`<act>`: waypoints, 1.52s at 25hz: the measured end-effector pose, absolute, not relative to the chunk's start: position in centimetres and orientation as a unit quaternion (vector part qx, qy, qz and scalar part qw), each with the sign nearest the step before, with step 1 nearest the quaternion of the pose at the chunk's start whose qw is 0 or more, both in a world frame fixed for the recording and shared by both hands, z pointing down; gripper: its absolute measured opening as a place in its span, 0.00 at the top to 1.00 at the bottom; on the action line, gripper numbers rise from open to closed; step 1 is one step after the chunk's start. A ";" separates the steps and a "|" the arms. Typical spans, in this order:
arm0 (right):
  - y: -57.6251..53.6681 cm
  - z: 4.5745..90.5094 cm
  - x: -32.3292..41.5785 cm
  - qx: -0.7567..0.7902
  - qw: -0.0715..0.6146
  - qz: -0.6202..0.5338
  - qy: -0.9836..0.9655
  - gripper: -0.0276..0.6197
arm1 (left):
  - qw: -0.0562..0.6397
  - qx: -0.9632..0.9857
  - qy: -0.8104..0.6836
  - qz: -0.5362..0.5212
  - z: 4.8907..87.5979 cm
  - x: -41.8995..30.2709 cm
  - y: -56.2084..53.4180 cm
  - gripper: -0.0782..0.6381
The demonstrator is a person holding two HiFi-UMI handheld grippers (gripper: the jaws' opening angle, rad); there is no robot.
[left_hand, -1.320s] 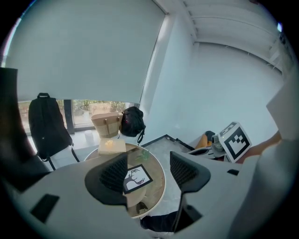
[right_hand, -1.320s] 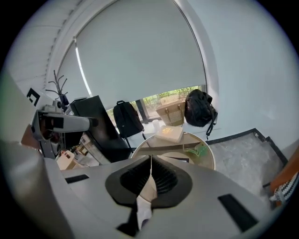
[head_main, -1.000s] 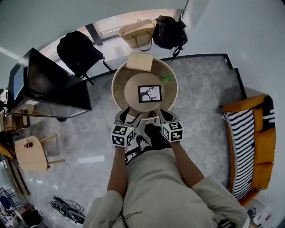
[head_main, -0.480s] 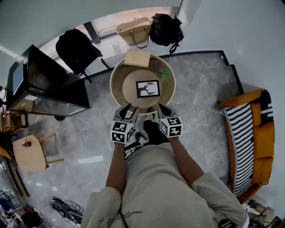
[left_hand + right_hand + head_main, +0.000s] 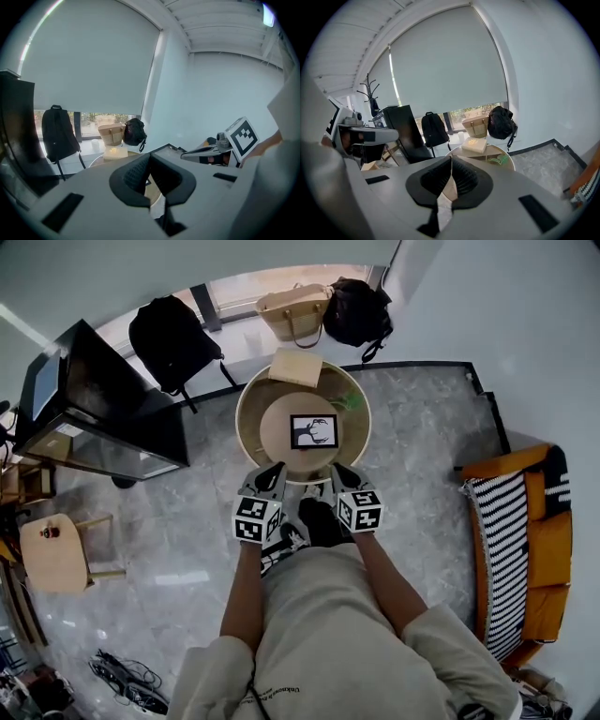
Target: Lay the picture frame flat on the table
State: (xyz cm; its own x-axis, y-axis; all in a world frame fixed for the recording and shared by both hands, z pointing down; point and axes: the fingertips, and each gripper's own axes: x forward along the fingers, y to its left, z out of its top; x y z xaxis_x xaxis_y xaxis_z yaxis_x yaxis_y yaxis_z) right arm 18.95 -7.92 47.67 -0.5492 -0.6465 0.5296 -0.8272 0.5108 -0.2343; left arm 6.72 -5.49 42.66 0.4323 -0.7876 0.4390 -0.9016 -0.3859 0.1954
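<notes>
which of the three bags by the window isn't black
The tan handbag in the middle. The backpack to its left and the bag to its right in the head view are both black.

The person wears a pale beige short-sleeved shirt (image 5: 328,634) with small dark print; the grey left gripper (image 5: 271,472) and right gripper (image 5: 339,471) each carry a black-and-white marker cube (image 5: 255,520).

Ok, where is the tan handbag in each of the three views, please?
Head view: tan handbag at top centre, by the window.
Left gripper view: just left of centre.
Right gripper view: just right of centre.
Shared landmark: the black bag on its right in every view.
</notes>
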 end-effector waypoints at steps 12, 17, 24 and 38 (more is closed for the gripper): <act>-7.1 48.3 20.4 0.439 0.195 0.243 -0.843 0.91 | 0.212 0.828 -0.499 0.141 42.7 8.3 -5.2 0.86; -7.1 48.3 20.9 0.441 0.191 0.248 -0.841 0.91 | 0.212 0.833 -0.486 0.155 43.0 9.2 -4.9 0.86; -6.4 48.5 20.4 0.435 0.196 0.246 -0.844 0.91 | 0.219 0.828 -0.491 0.160 43.3 8.9 -4.4 0.86; -5.7 48.5 20.0 0.433 0.200 0.241 -0.845 0.91 | 0.226 0.813 -0.506 0.179 44.2 7.9 -3.7 0.86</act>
